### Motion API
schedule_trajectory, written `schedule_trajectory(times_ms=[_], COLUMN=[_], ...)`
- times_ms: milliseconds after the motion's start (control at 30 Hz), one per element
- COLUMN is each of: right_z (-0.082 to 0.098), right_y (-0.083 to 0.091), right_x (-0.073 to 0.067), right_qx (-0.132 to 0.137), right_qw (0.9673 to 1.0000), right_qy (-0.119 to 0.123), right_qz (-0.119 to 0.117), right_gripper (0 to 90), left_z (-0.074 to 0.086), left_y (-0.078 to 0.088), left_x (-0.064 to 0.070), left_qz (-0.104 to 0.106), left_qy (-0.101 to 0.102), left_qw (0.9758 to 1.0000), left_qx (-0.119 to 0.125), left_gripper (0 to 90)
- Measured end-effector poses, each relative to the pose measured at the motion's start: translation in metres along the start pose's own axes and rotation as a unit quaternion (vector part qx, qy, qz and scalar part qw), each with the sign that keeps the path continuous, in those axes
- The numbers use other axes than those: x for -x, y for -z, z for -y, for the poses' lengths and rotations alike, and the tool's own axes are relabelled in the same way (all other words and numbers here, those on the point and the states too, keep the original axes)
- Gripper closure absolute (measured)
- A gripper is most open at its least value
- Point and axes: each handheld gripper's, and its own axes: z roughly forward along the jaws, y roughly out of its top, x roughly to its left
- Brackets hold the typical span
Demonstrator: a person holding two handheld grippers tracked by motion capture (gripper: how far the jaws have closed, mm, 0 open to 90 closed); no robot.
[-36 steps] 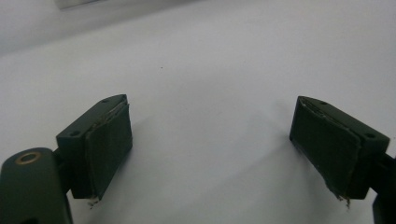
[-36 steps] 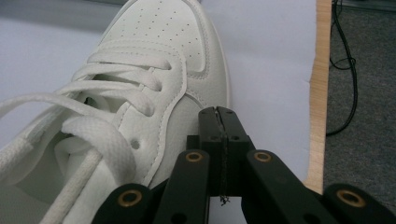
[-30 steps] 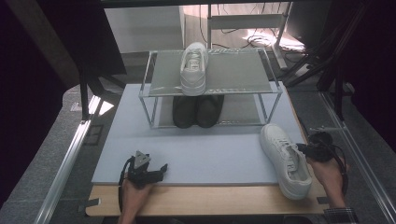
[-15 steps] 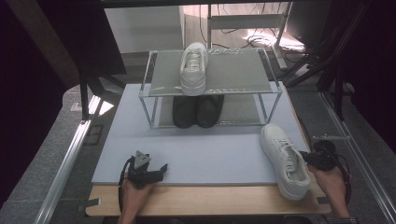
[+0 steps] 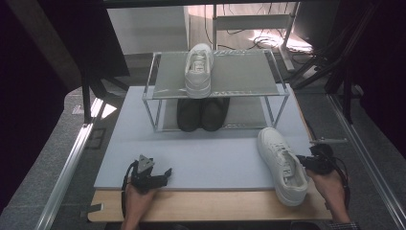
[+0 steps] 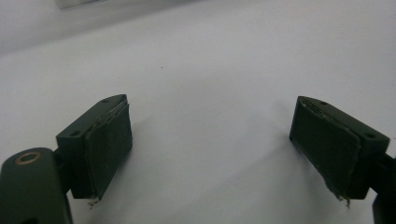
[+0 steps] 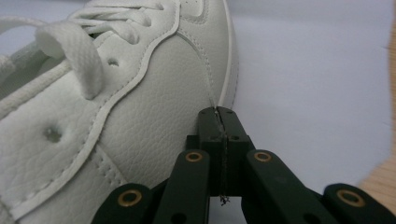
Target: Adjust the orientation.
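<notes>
I keep my right gripper [image 7: 219, 114] fully closed, tips against the loose white sneaker's [image 5: 281, 164] side to nudge it, while my left gripper [image 6: 210, 154] rests wide open and empty on the mat [image 5: 215, 158].

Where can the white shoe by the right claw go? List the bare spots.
Free: the top shelf right of the white shoe up there, and the mat between the rack's front and the left claw. Crowded: the lower shelf's middle, with the dark pair, and the mat's right edge, where the loose shoe lies by the right claw.
</notes>
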Motion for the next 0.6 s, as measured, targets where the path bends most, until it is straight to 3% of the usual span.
schedule_trajectory(times_ms=[600], right_z=[-0.01], right_y=[-0.018], right_x=[-0.036], right_qx=[-0.012], right_qw=[0.9989], right_qy=[0.03], right_qz=[-0.033], right_gripper=[90.0], left_z=[0.0], left_y=[0.0], left_x=[0.0], left_qz=[0.0], left_qy=[0.0], left_qw=[1.0], left_qx=[0.0], left_gripper=[12.5])
